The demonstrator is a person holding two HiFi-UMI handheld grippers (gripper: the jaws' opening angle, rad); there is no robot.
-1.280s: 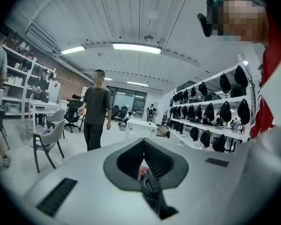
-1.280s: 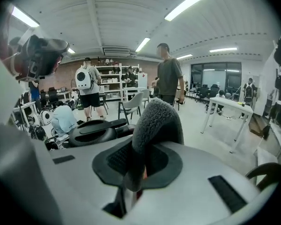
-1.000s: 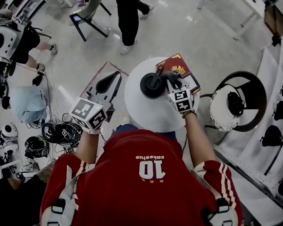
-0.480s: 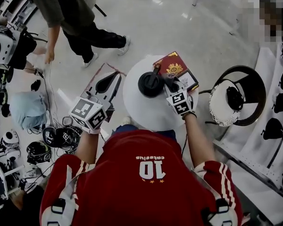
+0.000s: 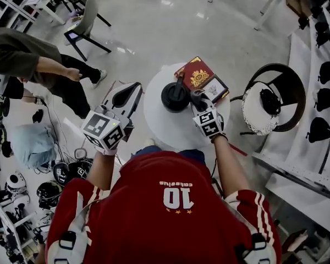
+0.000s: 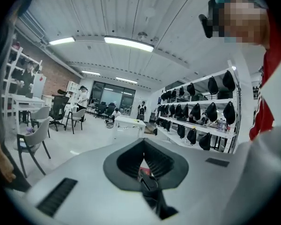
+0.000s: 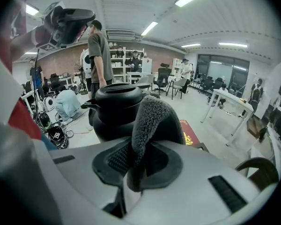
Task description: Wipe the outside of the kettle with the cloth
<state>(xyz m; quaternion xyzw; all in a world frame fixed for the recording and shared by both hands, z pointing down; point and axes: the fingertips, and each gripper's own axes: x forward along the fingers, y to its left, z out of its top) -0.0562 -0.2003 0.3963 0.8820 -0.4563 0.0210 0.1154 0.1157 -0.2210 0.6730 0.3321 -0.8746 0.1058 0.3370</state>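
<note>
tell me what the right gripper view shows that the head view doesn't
Only the right gripper view: the right gripper's jaws shut on a folded grey cloth, seen close up. Only the head view: the white table's round outline and that gripper's marker cube. Both: the black kettle, the red book and the left gripper, held off to the left.

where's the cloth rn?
Right gripper view: the cloth is clamped in the right tool, just in front of the black kettle; in head view, right of the kettle over the round table.
</note>
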